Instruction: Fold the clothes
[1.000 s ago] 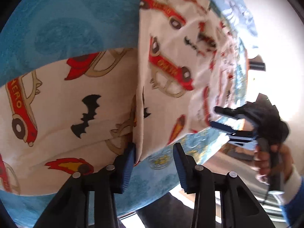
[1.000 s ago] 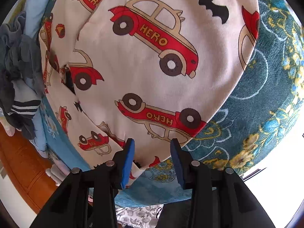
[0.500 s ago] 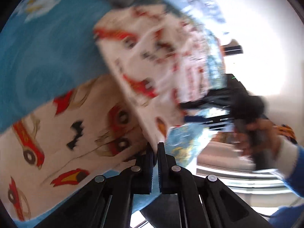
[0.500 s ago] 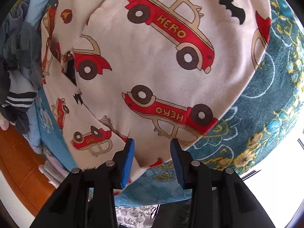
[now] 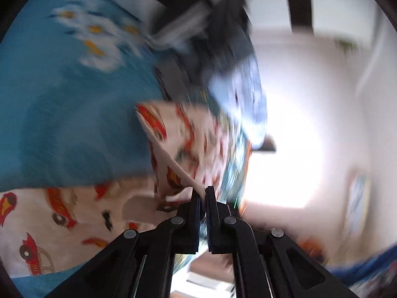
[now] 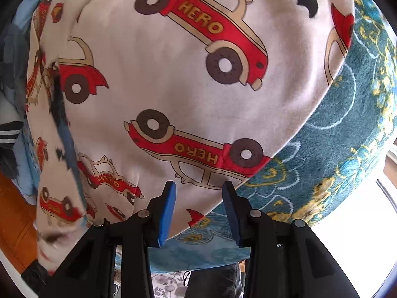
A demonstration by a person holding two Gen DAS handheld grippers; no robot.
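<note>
A cream garment printed with red HERO cars and black bats (image 6: pixel 173 94) lies spread on a blue floral blanket (image 6: pixel 335 149). My left gripper (image 5: pixel 204 193) is shut on an edge of the garment (image 5: pixel 178 146) and holds it lifted off the blanket, the fabric stretched up from the jaws. The left wrist view is motion-blurred. My right gripper (image 6: pixel 199 191) is open, its jaws on either side of the garment's near edge, low over the blanket. At the left of the right wrist view a lifted flap of the garment (image 6: pixel 57 173) shows blurred.
A pile of dark grey and striped clothes (image 5: pixel 211 24) lies at the far side of the blanket, also seen in the right wrist view (image 6: pixel 10 134). An orange-brown wooden surface (image 6: pixel 15 213) lies beyond the blanket's left edge. A bright window (image 5: pixel 285 149) is on the right.
My left gripper closed on the garment's edge and has lifted it up and away, swinging the view. My right gripper stayed open and moved a little closer to the garment's near edge.
</note>
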